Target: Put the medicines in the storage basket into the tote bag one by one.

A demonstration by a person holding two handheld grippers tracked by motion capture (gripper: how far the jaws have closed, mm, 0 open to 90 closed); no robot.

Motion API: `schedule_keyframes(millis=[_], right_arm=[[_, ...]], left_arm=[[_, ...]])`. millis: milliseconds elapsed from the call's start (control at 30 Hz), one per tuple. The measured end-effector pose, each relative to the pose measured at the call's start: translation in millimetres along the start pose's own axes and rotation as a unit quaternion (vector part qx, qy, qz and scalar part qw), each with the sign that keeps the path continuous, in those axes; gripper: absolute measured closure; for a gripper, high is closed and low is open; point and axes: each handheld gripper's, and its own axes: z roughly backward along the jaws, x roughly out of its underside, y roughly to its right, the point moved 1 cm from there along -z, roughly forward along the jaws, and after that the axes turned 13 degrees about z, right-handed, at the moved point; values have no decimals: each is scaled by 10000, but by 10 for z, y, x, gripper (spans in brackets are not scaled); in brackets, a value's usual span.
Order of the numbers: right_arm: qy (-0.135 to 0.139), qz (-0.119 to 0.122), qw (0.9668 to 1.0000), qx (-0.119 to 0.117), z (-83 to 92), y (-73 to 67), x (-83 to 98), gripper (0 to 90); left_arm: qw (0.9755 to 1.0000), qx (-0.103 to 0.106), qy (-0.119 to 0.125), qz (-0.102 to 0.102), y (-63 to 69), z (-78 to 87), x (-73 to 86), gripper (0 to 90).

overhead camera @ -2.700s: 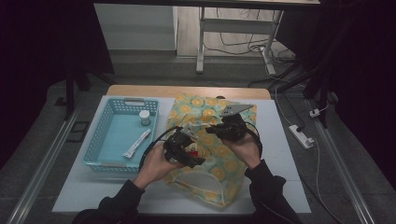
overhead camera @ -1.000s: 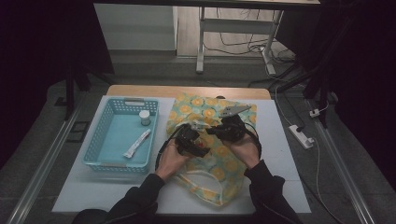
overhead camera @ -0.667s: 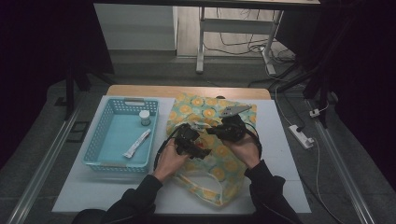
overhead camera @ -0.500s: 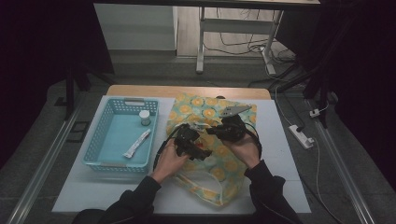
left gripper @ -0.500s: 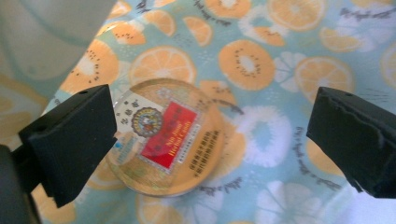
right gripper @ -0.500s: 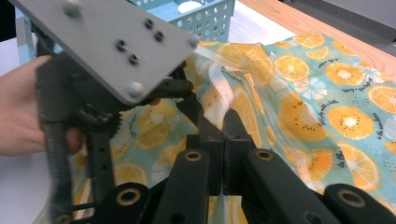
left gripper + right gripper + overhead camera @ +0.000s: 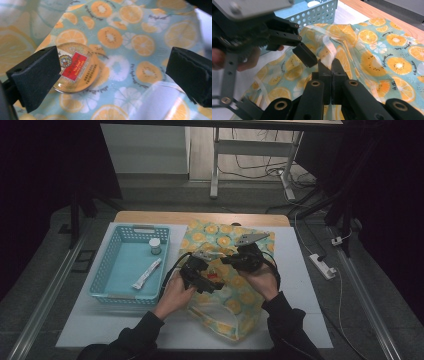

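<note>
One tin (image 7: pixel 75 68) now lies inside the bag (image 7: pixel 235 295), let go: the left gripper (image 7: pixel 110 72) has just spread its jaws wide and lifted off. The right gripper (image 7: pixel 331 66) stays clenched on the bag's rim, so the drop looks done.

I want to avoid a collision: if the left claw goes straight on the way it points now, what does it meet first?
Probably the orange-print bag, whose fabric lies straight beyond the open left claw. The round tin sits beside the one pad and may be grazed; depth is unclear.
</note>
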Motion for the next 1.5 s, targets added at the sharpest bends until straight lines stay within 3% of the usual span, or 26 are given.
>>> schedule_keyframes(millis=[367, 700, 1167, 1333, 1500], right_arm=[[-4, 7, 10000, 6, 4, -5, -2, 898], [-2, 13, 10000, 9, 6, -8, -2, 898], [-5, 32, 10000, 2, 7, -25, -5, 898], [8, 29, 10000, 6, 13, -21, -3, 898], [8, 14, 10000, 15, 17, -19, 0, 898]], left_arm=[[9997, 115, -138, -146, -33, 215, 60, 1], [9997, -87, 14, -243, -98, 425, 131, 0], [9983, -502, 251, 162, -358, 812, 247, 0], [9968, -719, 304, 166, -437, 939, 276, 0], [9949, -859, 408, 326, -531, 1050, 309, 0]])
